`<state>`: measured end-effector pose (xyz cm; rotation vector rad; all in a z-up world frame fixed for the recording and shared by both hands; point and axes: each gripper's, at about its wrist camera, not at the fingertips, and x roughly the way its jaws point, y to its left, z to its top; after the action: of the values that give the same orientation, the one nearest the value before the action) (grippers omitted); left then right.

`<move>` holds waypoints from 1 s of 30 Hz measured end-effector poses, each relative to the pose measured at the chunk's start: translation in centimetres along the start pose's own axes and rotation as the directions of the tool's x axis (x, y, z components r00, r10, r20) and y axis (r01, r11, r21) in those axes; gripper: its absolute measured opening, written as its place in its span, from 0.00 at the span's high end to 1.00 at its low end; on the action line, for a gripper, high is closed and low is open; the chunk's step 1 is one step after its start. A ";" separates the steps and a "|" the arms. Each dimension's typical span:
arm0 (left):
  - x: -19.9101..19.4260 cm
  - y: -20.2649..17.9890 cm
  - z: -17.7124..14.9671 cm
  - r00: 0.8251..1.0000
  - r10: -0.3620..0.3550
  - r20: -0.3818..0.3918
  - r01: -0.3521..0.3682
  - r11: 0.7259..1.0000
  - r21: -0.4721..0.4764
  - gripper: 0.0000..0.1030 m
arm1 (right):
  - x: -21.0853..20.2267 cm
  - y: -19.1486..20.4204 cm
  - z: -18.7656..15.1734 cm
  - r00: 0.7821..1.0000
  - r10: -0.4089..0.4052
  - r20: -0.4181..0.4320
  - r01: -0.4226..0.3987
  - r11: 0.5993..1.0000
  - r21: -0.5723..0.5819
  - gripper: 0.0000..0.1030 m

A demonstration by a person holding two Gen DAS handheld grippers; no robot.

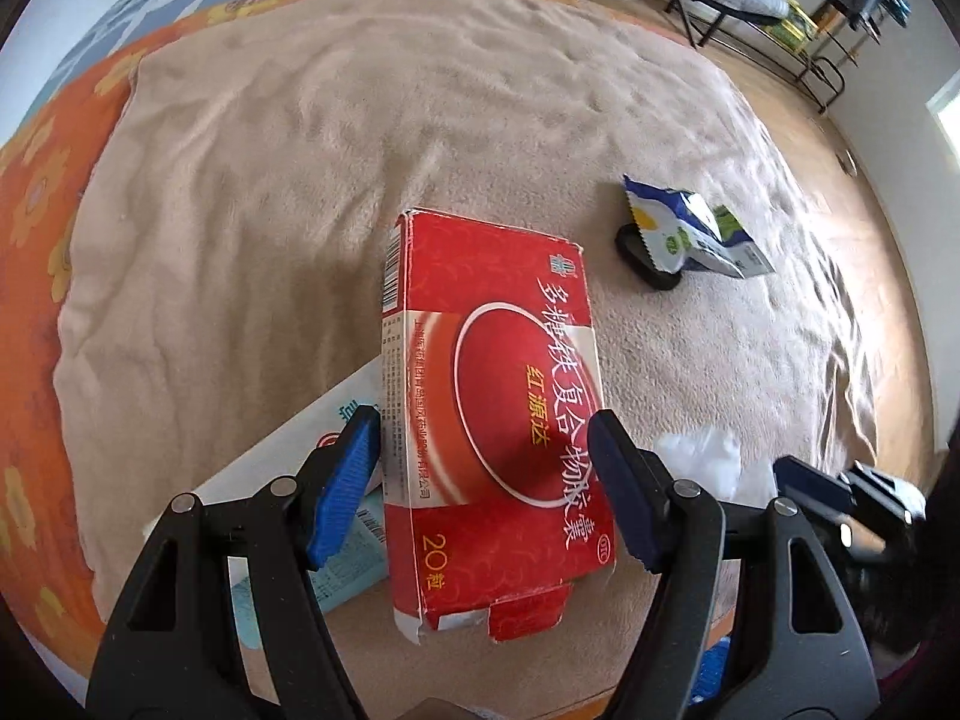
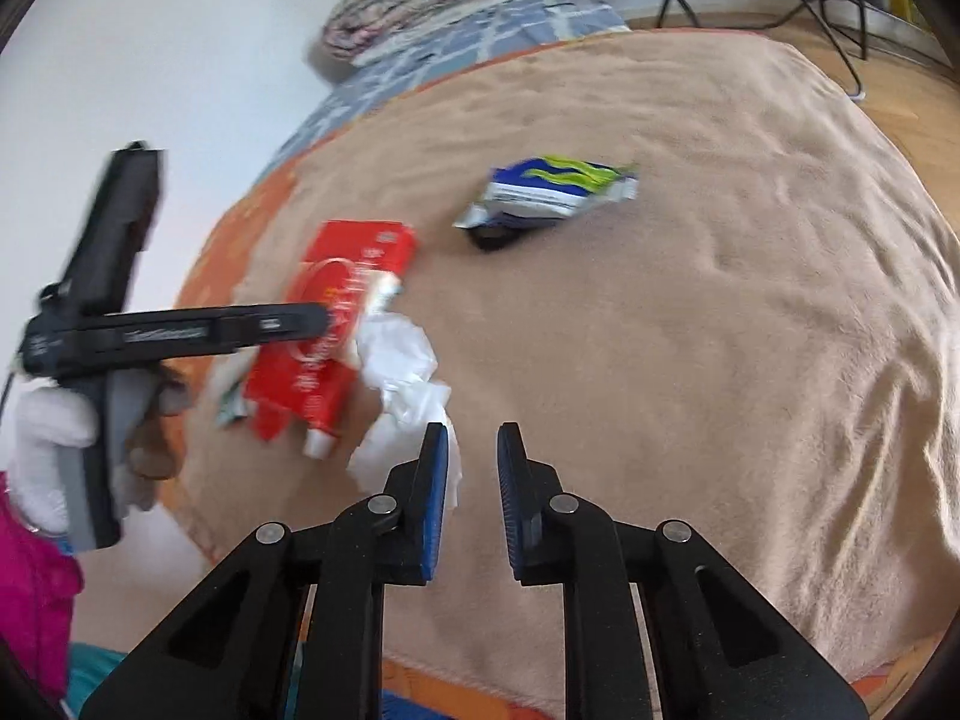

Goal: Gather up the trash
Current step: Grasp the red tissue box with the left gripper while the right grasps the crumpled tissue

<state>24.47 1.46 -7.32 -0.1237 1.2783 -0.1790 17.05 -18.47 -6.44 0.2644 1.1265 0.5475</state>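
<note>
Left gripper [image 1: 485, 483]: nearest item in the left wrist view; jaws spread wide, straddling the red box, blue pads level with its long edges; contact on either side cannot be told, so nothing is gripped yet.

Right gripper [image 2: 471, 495]: jaws parted with a narrow gap, empty, hovering above the blanket just right of the crumpled tissue.

Red box [image 1: 489, 420]: flattened medicine carton, lying flat on the beige blanket [image 1: 252, 192], near end torn open. Judged the step in hand. To take it well, centre the jaws across its width, lower until the pads sit below the top face, then close gently, since thin card will likely buckle.

Pale blue packet [image 1: 354, 546]: partly under the box's left side; keep the left pad clear of it.

Crumpled tissue [image 2: 399, 369]: white, just right of the box, touching its edge.

Blue-and-white wrapper [image 1: 690, 228]: farther right, well apart, resting on a small dark object [image 1: 645, 261].

Orange flowered sheet [image 1: 36, 210]: left border beneath the blanket.
</note>
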 end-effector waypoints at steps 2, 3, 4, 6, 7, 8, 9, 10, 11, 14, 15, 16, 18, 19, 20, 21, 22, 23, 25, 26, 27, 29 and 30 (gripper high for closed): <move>0.0 -0.4 0.1 1.000 -0.007 -0.003 0.007 1.000 0.006 0.29 | 0.0 1.2 0.0 1.000 -0.025 0.017 0.025 0.999 -0.048 0.54; 0.0 -0.7 0.2 1.000 -0.001 -0.007 0.001 1.000 0.022 0.29 | -0.1 1.6 0.0 0.999 -0.031 0.025 0.032 0.998 -0.062 0.49; 0.0 -1.0 0.3 1.000 0.008 -0.009 -0.007 0.999 0.034 0.29 | -0.1 1.9 0.0 0.999 -0.033 0.038 0.036 0.996 -0.076 0.45; 0.0 -1.4 0.5 1.000 0.019 -0.009 -0.019 0.999 0.047 0.29 | 0.0 2.4 -0.1 0.999 -0.031 0.040 0.034 0.994 -0.099 0.45; 0.0 -1.5 0.6 1.000 0.023 -0.009 -0.023 0.999 0.044 0.29 | 0.6 2.5 0.1 1.000 -0.021 0.021 0.023 0.994 -0.103 0.45; 0.0 -1.6 0.8 1.000 0.024 -0.008 -0.023 0.999 0.039 0.29 | 1.0 2.6 0.1 1.000 -0.015 0.010 0.016 0.995 -0.101 0.45; 0.1 -1.6 1.0 1.000 0.022 -0.008 -0.022 0.999 0.031 0.29 | 1.5 2.6 0.1 1.000 -0.009 0.000 0.009 0.995 -0.096 0.45; 0.1 -1.5 1.1 1.000 0.018 -0.009 -0.017 1.000 0.023 0.29 | 1.8 2.6 0.1 1.000 0.003 -0.007 -0.004 0.996 -0.089 0.45; 0.2 -1.5 1.2 1.000 0.008 -0.012 -0.008 1.000 0.013 0.29 | 1.8 2.6 -0.1 1.000 0.017 -0.013 -0.018 0.996 -0.086 0.45; 0.4 -2.1 1.6 1.000 0.007 -0.016 -0.006 1.000 0.013 0.29 | 2.3 3.1 -0.3 0.999 0.035 -0.030 -0.038 0.993 -0.108 0.45; 0.3 -2.4 1.7 1.000 0.012 -0.015 -0.012 1.000 0.021 0.29 | 2.3 3.3 -0.4 0.999 0.035 -0.027 -0.038 0.992 -0.119 0.45; 0.3 -2.8 1.7 1.000 0.017 -0.012 -0.016 0.999 0.031 0.29 | 2.4 3.4 -0.4 0.999 0.030 -0.022 -0.032 0.991 -0.130 0.45; 0.1 -3.4 1.9 1.000 0.009 -0.003 -0.009 0.999 0.038 0.29 | 2.4 3.3 -0.4 0.999 0.034 -0.016 -0.036 0.990 -0.134 0.45; 0.0 -3.6 1.9 1.000 -0.001 0.002 0.000 0.999 0.035 0.29 | 2.5 3.2 -0.5 0.999 0.037 -0.019 -0.039 0.991 -0.132 0.45; -0.1 -3.6 1.9 1.000 -0.013 0.008 0.013 0.999 0.031 0.29 | 2.5 3.0 -0.6 0.999 0.041 -0.022 -0.043 0.991 -0.127 0.45; -0.3 -3.7 1.8 0.999 -0.030 0.015 0.030 0.999 0.025 0.29 | 2.6 2.9 -0.6 0.999 0.046 -0.023 -0.049 0.991 -0.121 0.45; -0.5 -3.7 1.8 0.999 -0.046 0.024 0.046 0.999 0.019 0.29 | 2.7 2.7 -0.6 0.998 0.054 -0.024 -0.057 0.992 -0.116 0.52; -0.7 -3.7 1.8 0.998 -0.058 0.030 0.057 0.998 0.012 0.29 | 2.9 2.4 -0.7 0.998 0.062 -0.034 -0.065 0.992 -0.110 0.62; -1.0 -3.7 1.7 0.995 -0.092 0.040 0.092 0.996 -0.005 0.36 | 3.1 2.0 -0.8 0.995 0.084 -0.048 -0.088 0.992 -0.090 0.66; -1.0 -3.7 1.8 0.994 -0.103 0.039 0.103 0.995 -0.008 0.43 | 3.1 1.9 -0.8 0.995 0.088 -0.047 -0.092 0.992 -0.082 0.66; -1.1 -3.9 1.8 0.993 -0.116 0.036 0.116 0.993 -0.006 0.52 | 3.0 1.8 -0.8 0.995 0.092 -0.047 -0.096 0.992 -0.076 0.66; -0.9 -4.3 1.7 0.991 -0.127 0.028 0.127 0.992 0.002 0.60 | 2.9 1.6 -0.8 0.993 0.108 -0.048 -0.111 0.991 -0.068 0.66; -0.7 -4.6 1.6 0.992 -0.125 0.026 0.125 0.992 0.009 0.64 | 2.8 1.6 -0.8 0.992 0.114 -0.048 -0.117 0.991 -0.062 0.66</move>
<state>25.55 -2.92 -5.27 -0.1996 1.2443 -0.2888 16.76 -15.69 -8.22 0.2639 1.1386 0.6946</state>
